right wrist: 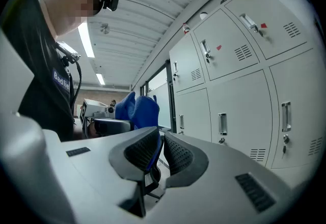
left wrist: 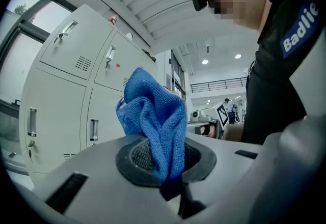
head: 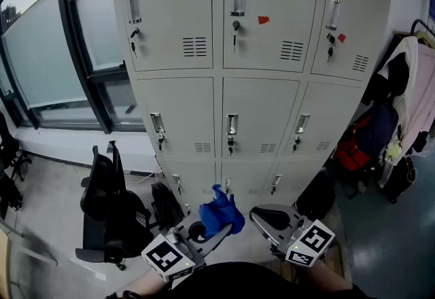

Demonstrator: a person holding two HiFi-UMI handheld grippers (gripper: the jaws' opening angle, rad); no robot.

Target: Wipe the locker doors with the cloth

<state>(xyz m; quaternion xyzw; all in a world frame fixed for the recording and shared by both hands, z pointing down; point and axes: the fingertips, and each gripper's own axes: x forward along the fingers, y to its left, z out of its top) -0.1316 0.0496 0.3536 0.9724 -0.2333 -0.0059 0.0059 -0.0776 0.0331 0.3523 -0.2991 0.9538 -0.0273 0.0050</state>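
Observation:
A crumpled blue cloth (head: 221, 213) sticks up from my left gripper (head: 204, 230), which is shut on it low in the head view. In the left gripper view the cloth (left wrist: 153, 116) is pinched between the grey pads of the left gripper (left wrist: 165, 162). My right gripper (head: 272, 220) is held just to the right of the cloth, its jaws together with nothing between them. From the right gripper view the right gripper (right wrist: 162, 149) shows only a thin slit, with the cloth (right wrist: 137, 111) beyond it. The grey locker doors (head: 258, 114) stand ahead, out of reach of both grippers.
A black office chair (head: 109, 209) and a black bag (head: 166, 202) sit at the lockers' lower left, below a large window (head: 54, 39). Hanging clothes (head: 408, 87) and a red bag (head: 350, 151) crowd the right side. Keys hang from several locker handles.

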